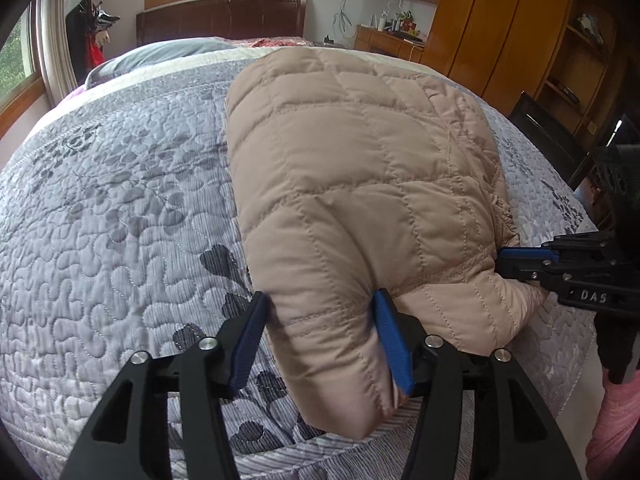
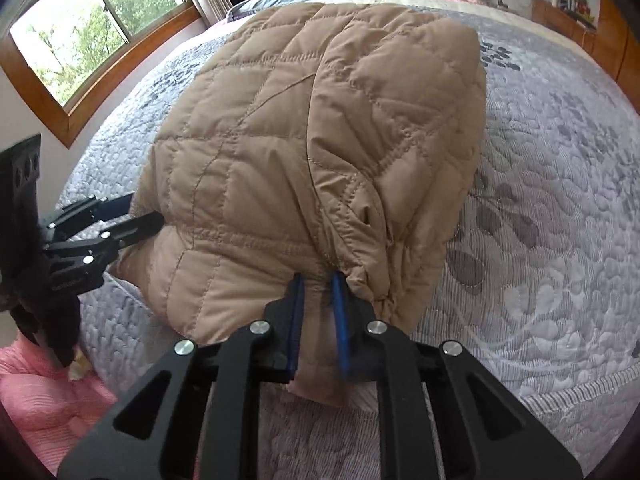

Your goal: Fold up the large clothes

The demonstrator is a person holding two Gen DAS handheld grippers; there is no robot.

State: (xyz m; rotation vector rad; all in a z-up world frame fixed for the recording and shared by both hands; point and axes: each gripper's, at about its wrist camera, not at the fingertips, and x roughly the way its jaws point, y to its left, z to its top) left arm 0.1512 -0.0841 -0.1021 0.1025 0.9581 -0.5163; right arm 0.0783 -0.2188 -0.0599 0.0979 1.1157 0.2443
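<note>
Tan quilted jacket point(image 1: 360, 184) on the bed point(image 1: 120, 200), near hem between both jaws (left gripper point(image 1: 320, 340) loosely spread around a fold, right gripper point(image 2: 318, 320) pinching fabric).

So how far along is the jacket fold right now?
Done: the tan quilted jacket lies doubled into a long bundle on the grey bedspread. In hand: the right gripper pinches its near edge; the left gripper straddles the other near corner, fingers wider. Left: probably one more fold and a flattening.
</note>
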